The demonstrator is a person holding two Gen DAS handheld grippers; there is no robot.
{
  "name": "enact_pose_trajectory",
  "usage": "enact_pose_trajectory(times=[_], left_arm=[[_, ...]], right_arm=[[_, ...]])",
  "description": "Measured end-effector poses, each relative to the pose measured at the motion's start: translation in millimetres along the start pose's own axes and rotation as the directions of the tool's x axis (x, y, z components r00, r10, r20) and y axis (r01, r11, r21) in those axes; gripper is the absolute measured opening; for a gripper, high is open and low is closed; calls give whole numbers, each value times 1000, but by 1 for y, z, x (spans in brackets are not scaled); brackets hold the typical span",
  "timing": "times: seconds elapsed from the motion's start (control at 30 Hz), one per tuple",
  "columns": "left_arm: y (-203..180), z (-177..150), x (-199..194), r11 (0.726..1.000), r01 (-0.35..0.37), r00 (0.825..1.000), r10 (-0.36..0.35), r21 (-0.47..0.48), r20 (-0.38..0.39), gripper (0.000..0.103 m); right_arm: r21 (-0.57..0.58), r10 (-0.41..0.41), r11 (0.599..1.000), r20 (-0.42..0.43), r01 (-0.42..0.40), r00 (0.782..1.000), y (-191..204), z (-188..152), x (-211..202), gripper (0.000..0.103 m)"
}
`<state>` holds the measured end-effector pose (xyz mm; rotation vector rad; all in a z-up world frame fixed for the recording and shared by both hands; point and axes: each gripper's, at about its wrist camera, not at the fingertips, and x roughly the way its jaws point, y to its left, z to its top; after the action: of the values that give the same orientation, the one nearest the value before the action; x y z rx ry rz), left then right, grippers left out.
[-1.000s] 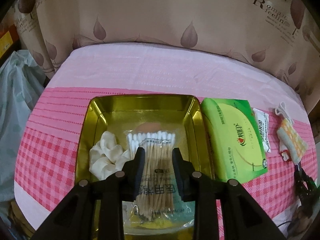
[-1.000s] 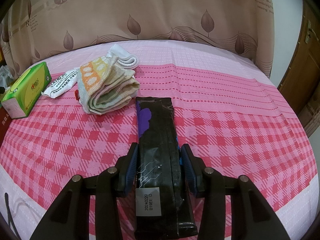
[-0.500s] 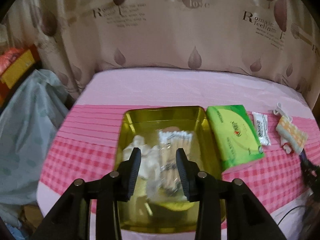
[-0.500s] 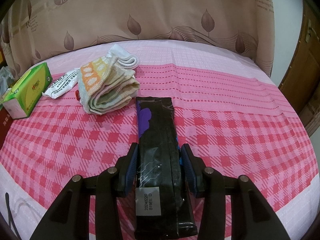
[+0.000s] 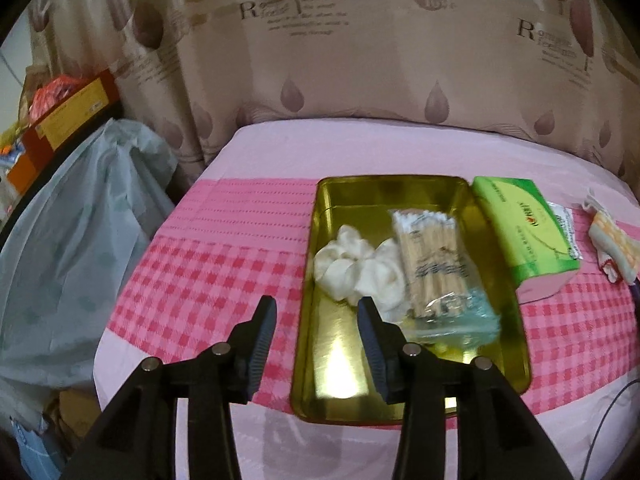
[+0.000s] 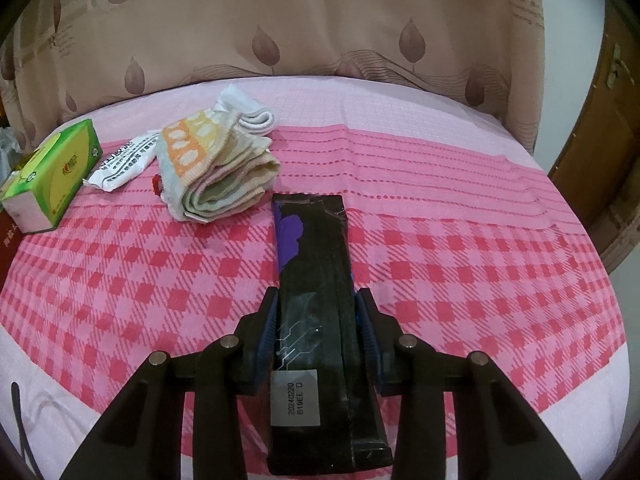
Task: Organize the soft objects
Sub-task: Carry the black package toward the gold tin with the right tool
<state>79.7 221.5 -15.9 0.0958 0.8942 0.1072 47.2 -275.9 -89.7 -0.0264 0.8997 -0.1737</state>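
Observation:
A gold metal tray sits on the pink checked tablecloth. In it lie a bag of cotton swabs and a white scrunchie. My left gripper is open and empty, above the tray's near left edge. A green tissue pack lies right of the tray, also seen in the right wrist view. My right gripper is shut on a long black packet that rests on the cloth. A folded towel, a white wipe packet and a white sock lie beyond it.
A beige curtain hangs behind the round table. A grey plastic bag and boxes stand left of the table. A wooden door is at the right. A dark cable hangs at the table's right front edge.
My left gripper let go of the cotton swab bag in the tray, opened, and pulled back and to the left. The right gripper and black packet have not moved.

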Motion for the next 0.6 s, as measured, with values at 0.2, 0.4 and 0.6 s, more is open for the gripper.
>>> enact_pose_trajectory(times=[0.2,0.4,0.6], left_arm=[[14,-2,5,999,3,1000,-3,-54,-1,44],[25,-3,9,995,5,1000,-7,-100,-13,46],[27,-2,8,993,0,1000,-2,-119,-12,47]], right_arm=[[54,-49,997,23,47,999,-3,4,-16,34],[110,-71,992,71,63,995,-6,11,-42,34],[88,-25,996,132,14,991,13,31,-70,35]])
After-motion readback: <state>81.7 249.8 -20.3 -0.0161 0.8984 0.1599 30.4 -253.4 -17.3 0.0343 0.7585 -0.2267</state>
